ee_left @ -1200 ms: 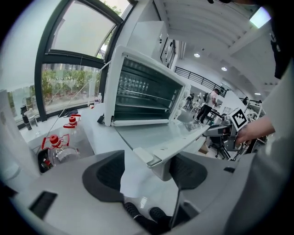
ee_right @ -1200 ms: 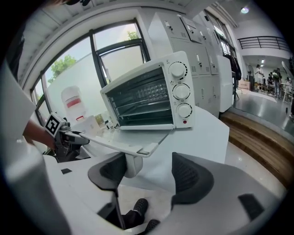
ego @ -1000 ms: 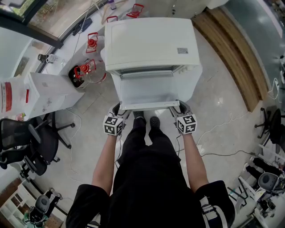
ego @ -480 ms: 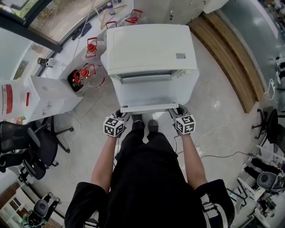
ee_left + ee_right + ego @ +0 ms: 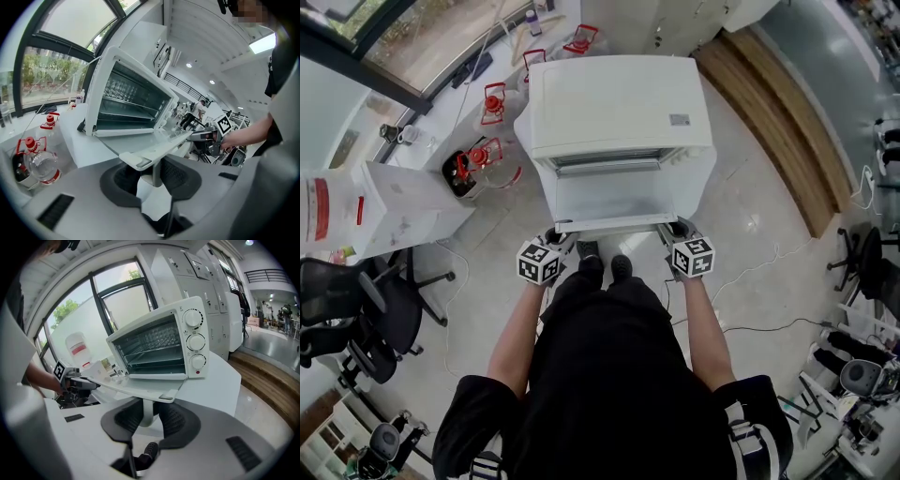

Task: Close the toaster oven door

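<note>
White door handle (image 5: 614,228) ends between fingers of left gripper (image 5: 555,238) and right gripper (image 5: 677,232); both pairs closing.

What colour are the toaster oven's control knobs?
The knobs are white; best seen in the right gripper view.

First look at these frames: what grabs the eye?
The white toaster oven at the centre of the head view, its door lying open flat. At the door's front edge, the left gripper and right gripper each have the handle between their jaws, which are closing.
</note>
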A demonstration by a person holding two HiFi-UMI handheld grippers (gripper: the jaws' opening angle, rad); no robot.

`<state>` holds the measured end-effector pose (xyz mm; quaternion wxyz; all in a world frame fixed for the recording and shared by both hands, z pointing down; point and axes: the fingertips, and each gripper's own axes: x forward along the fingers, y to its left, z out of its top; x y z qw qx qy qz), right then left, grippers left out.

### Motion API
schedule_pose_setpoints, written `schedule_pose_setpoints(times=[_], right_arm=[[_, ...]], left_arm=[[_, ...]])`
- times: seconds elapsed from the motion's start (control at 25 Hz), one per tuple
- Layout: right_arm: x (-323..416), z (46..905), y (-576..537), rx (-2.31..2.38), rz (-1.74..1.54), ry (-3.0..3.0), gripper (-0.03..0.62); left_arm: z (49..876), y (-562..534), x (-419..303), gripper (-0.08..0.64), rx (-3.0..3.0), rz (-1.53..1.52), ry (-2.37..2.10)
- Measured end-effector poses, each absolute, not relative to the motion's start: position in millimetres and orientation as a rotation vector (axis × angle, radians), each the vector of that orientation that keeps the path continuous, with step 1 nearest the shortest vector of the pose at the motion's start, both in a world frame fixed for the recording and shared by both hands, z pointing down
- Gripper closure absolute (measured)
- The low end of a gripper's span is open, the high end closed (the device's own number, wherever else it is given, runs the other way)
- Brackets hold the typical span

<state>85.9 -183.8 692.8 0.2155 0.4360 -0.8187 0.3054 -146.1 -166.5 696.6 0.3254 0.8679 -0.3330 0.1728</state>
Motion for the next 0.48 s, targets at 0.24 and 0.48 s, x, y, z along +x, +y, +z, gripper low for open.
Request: schedule_pose_setpoints(times=[0.24, 0.48], right_arm=[[84, 678, -190, 1.246, 0.845, -2.284, 0.483], [84, 665, -197, 1.317, 0.848, -2.311, 0.485]], left_arm=[[680, -172, -148, 0.442, 2.305, 0.41, -0.827], [668, -179, -149, 0.439, 2.325, 0.361, -0.783]])
